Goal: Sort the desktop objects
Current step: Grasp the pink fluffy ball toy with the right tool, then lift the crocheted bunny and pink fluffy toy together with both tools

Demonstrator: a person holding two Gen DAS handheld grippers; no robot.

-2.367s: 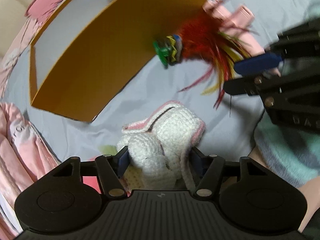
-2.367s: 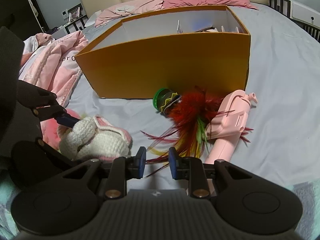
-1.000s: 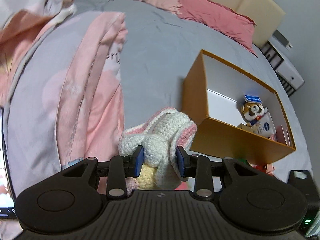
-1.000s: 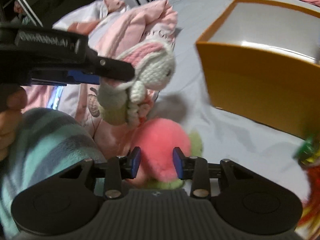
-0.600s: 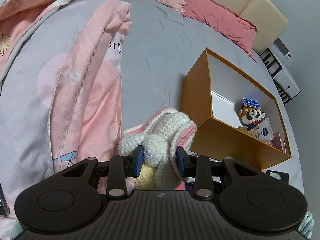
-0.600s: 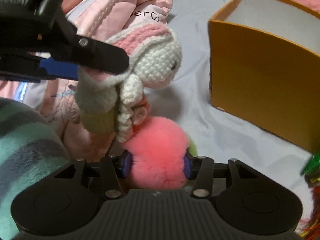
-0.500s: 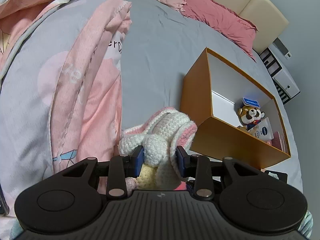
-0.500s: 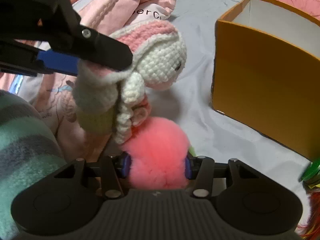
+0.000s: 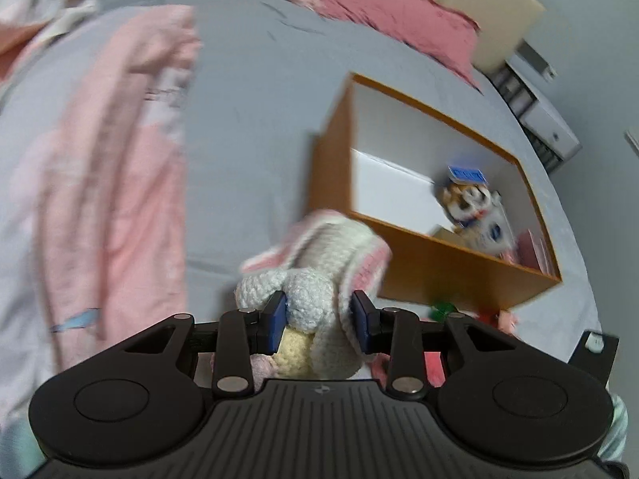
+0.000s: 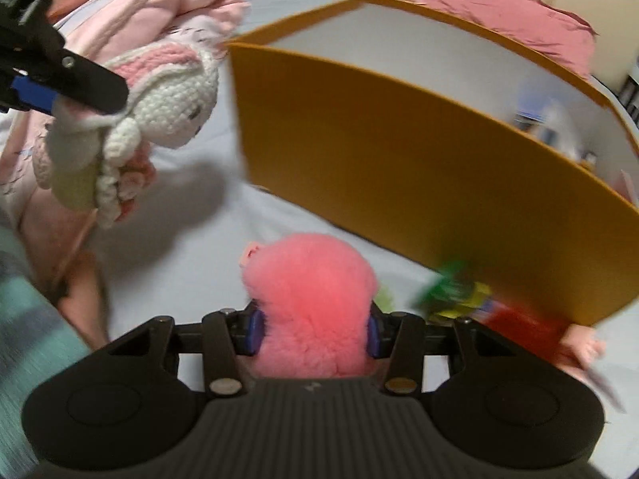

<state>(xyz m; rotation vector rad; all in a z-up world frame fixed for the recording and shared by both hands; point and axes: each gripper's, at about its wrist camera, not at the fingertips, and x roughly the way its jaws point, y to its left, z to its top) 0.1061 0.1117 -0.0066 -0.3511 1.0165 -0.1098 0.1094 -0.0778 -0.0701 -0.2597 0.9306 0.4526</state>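
While both grippers hang above it, the grey bedsheet (image 9: 247, 127) fills most of the scene, with a pink blanket (image 9: 120, 151) bunched to the left of the orange box (image 10: 391, 167) and one dark pink pillow (image 9: 399, 28) beyond it against a cream headboard (image 9: 495, 12). Past the box's far corner stands a white drawer unit (image 9: 547, 123). One box is in sight, open on top and white inside; at its far end sit a small stuffed animal (image 9: 467, 199) and a white bottle (image 9: 495, 231), both blurred. Close against its near wall on the sheet lie a green toy (image 10: 451, 291) with red feathers (image 10: 523, 327).

One crocheted rabbit (image 9: 319, 271) is clamped in the left gripper (image 9: 319, 319), lifted clear of the sheet just left of the box's near corner. One fluffy pink toy (image 10: 315, 303) sits between the pads of the right gripper (image 10: 313, 331), in front of the box's near wall; those jaws are closing, pads already against the fur.
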